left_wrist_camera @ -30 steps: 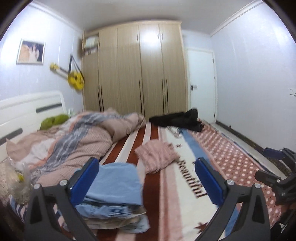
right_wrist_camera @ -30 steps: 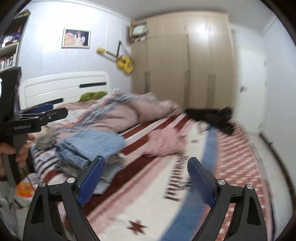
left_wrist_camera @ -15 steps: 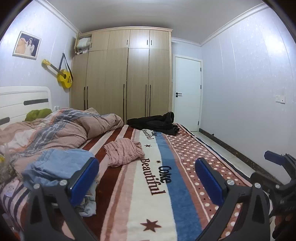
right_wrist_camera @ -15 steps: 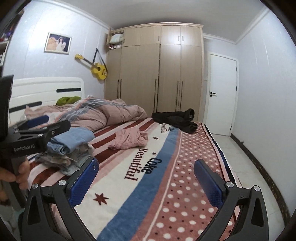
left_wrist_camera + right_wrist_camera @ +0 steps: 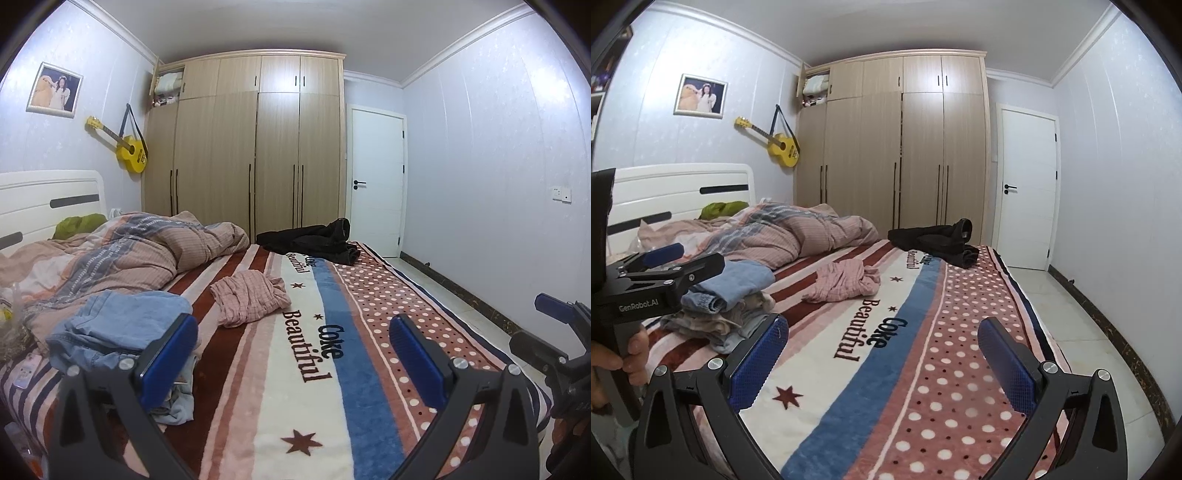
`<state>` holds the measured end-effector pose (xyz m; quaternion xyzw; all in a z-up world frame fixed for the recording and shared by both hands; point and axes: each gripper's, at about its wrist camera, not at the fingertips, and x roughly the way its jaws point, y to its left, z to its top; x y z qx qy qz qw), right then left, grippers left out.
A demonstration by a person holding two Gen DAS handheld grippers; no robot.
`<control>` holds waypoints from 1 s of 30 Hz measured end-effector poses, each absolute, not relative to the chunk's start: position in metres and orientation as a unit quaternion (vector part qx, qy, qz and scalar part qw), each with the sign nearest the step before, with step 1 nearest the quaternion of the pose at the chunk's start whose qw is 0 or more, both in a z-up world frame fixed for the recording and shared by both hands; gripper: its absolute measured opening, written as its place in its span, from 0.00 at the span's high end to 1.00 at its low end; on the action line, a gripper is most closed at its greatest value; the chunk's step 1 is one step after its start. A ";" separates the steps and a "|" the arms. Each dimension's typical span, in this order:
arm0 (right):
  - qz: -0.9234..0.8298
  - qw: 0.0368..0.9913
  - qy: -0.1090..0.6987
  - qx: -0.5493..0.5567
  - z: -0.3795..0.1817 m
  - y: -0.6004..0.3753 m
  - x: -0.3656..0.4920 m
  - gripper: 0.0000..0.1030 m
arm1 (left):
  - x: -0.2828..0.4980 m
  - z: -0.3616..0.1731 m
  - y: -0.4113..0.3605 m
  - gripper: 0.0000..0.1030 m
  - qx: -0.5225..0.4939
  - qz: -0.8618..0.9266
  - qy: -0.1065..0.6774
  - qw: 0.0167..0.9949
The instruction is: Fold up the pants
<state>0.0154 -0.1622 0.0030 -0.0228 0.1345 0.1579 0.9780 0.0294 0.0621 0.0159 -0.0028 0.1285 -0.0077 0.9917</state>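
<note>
Crumpled pink checked pants (image 5: 251, 301) (image 5: 846, 282) lie in the middle of the striped bed blanket (image 5: 306, 398) (image 5: 849, 398). Black pants (image 5: 314, 240) (image 5: 934, 240) lie bunched at the bed's far edge. Folded light blue jeans (image 5: 122, 325) (image 5: 738, 282) top a stack of folded clothes at the left. My left gripper (image 5: 293, 354) is open and empty over the near part of the bed, beside the stack. My right gripper (image 5: 882, 360) is open and empty over the near blanket.
A rumpled quilt (image 5: 129, 254) covers the bed's left side by the white headboard (image 5: 48, 199). A wardrobe (image 5: 255, 147) and a white door (image 5: 376, 181) stand behind. The floor (image 5: 1082, 332) runs along the bed's right edge.
Both grippers have pulled back and up from the stack of folded clothes and turned right. The views now take in the whole bed. Both jaws stay open.
</note>
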 end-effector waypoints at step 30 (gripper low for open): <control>0.129 0.983 0.129 -0.027 0.012 -0.184 0.010 0.00 | 0.029 0.018 0.049 0.01 -0.005 -0.018 0.130 0.991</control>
